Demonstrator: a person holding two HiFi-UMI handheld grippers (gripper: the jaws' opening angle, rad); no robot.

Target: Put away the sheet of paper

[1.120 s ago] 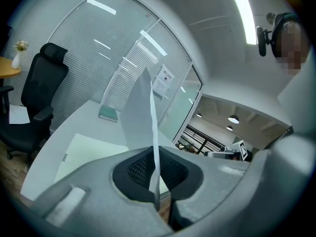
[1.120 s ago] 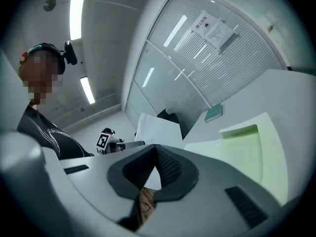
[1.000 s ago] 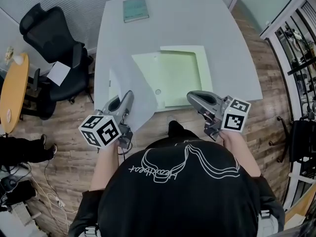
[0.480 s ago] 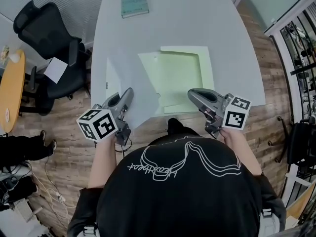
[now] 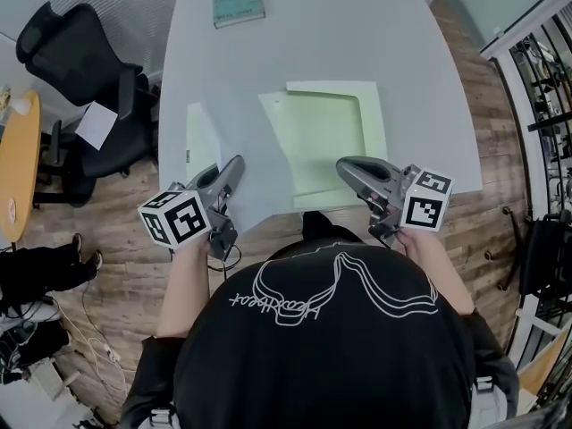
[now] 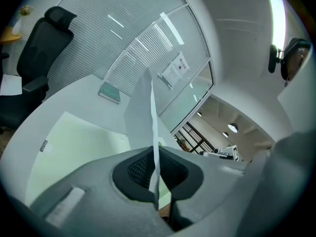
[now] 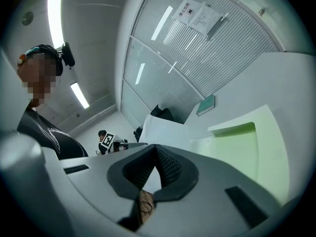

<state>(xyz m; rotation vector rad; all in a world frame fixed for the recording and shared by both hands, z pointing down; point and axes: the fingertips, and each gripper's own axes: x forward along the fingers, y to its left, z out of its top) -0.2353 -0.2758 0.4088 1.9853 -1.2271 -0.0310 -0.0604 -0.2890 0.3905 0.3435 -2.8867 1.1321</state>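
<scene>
My left gripper (image 5: 232,170) has its jaws pinching the near edge of the sheet (image 6: 152,122), which is raised off the bench (image 5: 429,79). The jaws of my right gripper (image 5: 347,168) are pressed together on nothing, at the near edge of the folder (image 5: 331,137). The folder lies open and flat beyond the sheet. I judge the pick-up done. Sliding the sheet into the folder is left. A book (image 5: 238,0) lies at the far edge.

black office chair (image 5: 76,61) on wood floor (image 5: 112,226), beside grey table (image 5: 357,34).
</scene>
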